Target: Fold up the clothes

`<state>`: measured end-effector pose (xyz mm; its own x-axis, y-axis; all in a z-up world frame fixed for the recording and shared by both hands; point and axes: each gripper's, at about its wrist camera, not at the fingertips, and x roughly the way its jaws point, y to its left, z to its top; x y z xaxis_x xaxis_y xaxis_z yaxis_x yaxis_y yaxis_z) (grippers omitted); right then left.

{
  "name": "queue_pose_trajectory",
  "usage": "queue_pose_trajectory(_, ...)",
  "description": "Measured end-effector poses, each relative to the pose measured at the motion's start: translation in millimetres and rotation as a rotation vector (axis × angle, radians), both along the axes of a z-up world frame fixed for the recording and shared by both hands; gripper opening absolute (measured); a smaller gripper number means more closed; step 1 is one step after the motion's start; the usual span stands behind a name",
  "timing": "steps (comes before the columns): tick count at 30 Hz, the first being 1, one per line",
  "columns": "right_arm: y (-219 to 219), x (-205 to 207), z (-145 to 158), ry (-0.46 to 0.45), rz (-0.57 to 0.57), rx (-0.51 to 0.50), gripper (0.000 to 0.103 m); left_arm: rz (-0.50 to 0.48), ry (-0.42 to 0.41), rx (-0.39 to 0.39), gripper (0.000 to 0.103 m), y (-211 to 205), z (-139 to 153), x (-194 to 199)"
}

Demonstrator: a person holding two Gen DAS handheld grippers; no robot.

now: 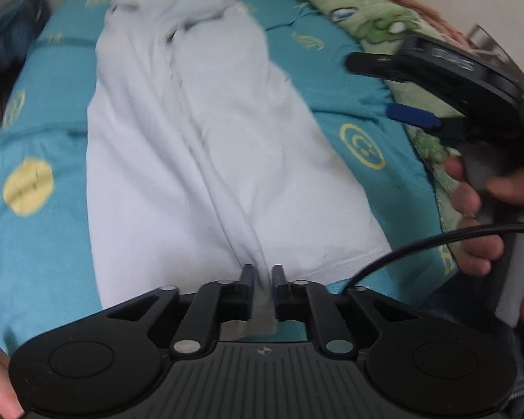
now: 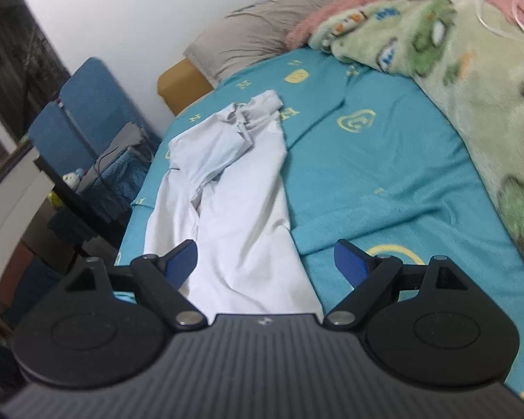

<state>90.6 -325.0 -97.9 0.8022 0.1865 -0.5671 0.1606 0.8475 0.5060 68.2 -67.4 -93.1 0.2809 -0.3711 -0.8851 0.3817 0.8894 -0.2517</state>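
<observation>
Left wrist: left gripper [image 1: 262, 274] apparently clamping white garment [image 1: 206, 146].

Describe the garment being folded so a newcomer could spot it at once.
Start at the bed's teal sheet with yellow prints. The white shirt lies lengthwise on its left half, its near hem pinched in the left claw. It is the only plain white cloth, unlike the green cartoon blanket on the right.
</observation>
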Motion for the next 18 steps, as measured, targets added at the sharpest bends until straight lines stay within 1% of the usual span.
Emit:
queue_pose_trajectory(2, -6.4, -2.0, -4.7, 0.026, -0.004, 0.042, 0.087, 0.046, -0.01, -0.021, 0.035, 12.5, 1.9, 3.3)
queue_pose_trajectory(3, -9.6, -2.9, -7.1, 0.041, -0.006, 0.064, 0.087, 0.067, -0.016, -0.033, 0.051, 19.8, 4.2, 4.8)
queue_pose_trajectory(4, -12.7, -3.7, -9.6, 0.057, -0.009, 0.088, 0.087, 0.087, -0.025, -0.058, 0.06, 28.7, 7.8, 6.0)
queue_pose_trajectory(5, -15.1, -4.2, -12.7, 0.074, -0.008, 0.116, 0.087, 0.116, -0.031, -0.084, 0.064, 39.1, 10.7, 7.5)
queue_pose_trajectory(7, -18.9, -4.7, -20.2, 0.112, -0.004, 0.178, 0.086, 0.203, -0.041, -0.121, 0.077, 63.9, 14.4, 12.0)
queue_pose_trajectory(9, -22.4, -5.6, -28.4, 0.145, -0.008, 0.236, 0.086, 0.29, -0.035, -0.151, 0.078, 90.0, 10.8, 17.1)
queue_pose_trajectory(10, -24.1, -6.4, -32.4, 0.162, -0.012, 0.263, 0.086, 0.354, -0.01, -0.171, 0.078, 104.4, 6.6, 20.4)
queue_pose_trajectory(12, -27.6, -8.9, -38.7, 0.19, -0.032, 0.299, 0.086, 0.487, 0.069, -0.232, 0.078, 130.9, -5.5, 28.2)
queue_pose_trajectory(13, -29.4, -10.4, -41.0, 0.201, -0.046, 0.307, 0.084, 0.543, 0.105, -0.264, 0.078, 142.5, -11.6, 31.2)
queue_pose_trajectory(14, -31.4, -12.3, -42.6, 0.211, -0.062, 0.309, 0.075, 0.577, 0.119, -0.277, 0.078, 147.3, -15.3, 33.2)
queue_pose_trajectory(15, -33.4, -14.3, -44.3, 0.221, -0.078, 0.309, 0.07, 0.61, 0.132, -0.29, 0.078, 152.2, -19.0, 35.1)
queue_pose_trajectory(16, -35.6, -16.3, -46.2, 0.231, -0.093, 0.311, 0.067, 0.641, 0.145, -0.301, 0.078, 156.6, -22.6, 37.0)
queue_pose_trajectory(18, -39.4, -20.0, -50.6, 0.251, -0.112, 0.324, 0.067, 0.629, 0.154, -0.283, 0.076, 150.9, -27.6, 39.5)
